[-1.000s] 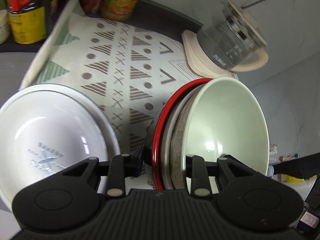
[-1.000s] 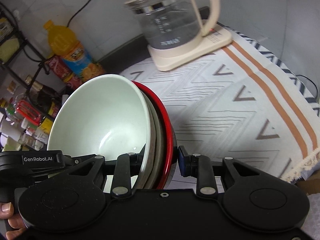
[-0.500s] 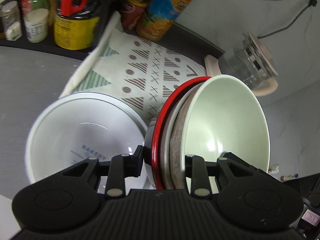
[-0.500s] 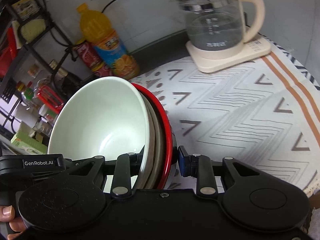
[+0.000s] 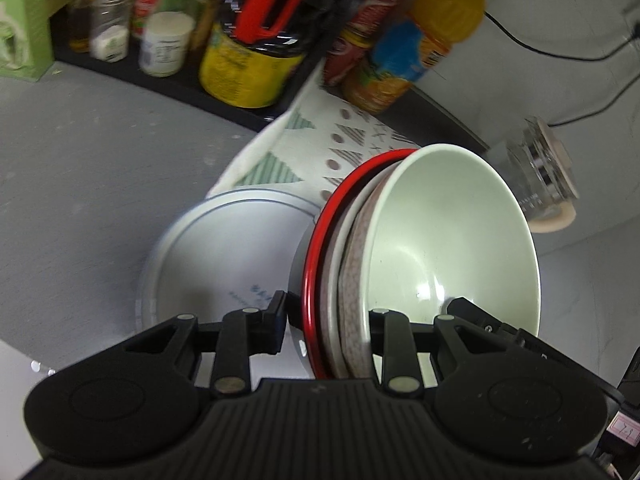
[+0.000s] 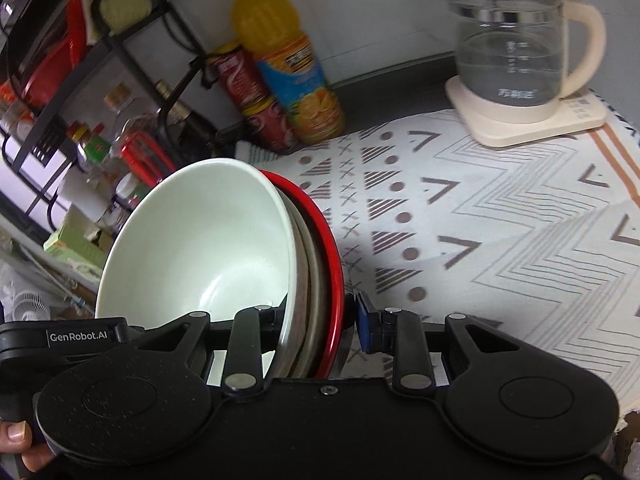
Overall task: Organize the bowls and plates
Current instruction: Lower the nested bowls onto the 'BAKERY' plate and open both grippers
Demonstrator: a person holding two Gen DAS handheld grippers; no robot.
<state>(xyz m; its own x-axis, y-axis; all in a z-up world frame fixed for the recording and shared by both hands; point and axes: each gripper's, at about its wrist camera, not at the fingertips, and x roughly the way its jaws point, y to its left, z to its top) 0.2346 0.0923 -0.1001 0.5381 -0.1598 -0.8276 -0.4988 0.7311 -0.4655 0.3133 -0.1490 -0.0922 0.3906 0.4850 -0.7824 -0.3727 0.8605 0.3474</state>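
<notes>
Left gripper [image 5: 326, 330] is clamped on the rim of a nested stack of bowls [image 5: 356, 280] held on edge: one finger presses the red outer bowl [image 5: 312, 264], the other sits inside the pale green bowl [image 5: 452, 240], with a speckled bowl [image 5: 354, 280] sandwiched between them. Just beside and below the stack, a white plate [image 5: 208, 256] lies on the grey desk [image 5: 80, 176], its far edge over a patterned cloth [image 5: 340, 144]. Jars and bottles [image 5: 248, 60] stand along the back, and a glass kettle [image 5: 540, 172] stands to the right.

Right gripper [image 6: 316, 322] grips the same stack [image 6: 308, 264] from the opposite side, one finger inside the pale green bowl [image 6: 200, 240] and a blue pad against the red bowl [image 6: 332, 252]. The stack hangs tilted above the patterned cloth [image 6: 480, 240]. An orange juice bottle [image 6: 288, 68] and the kettle [image 6: 512, 52] stand further back, well apart from the bowls. A fingertip [image 6: 18, 434] shows at the lower left edge.
</notes>
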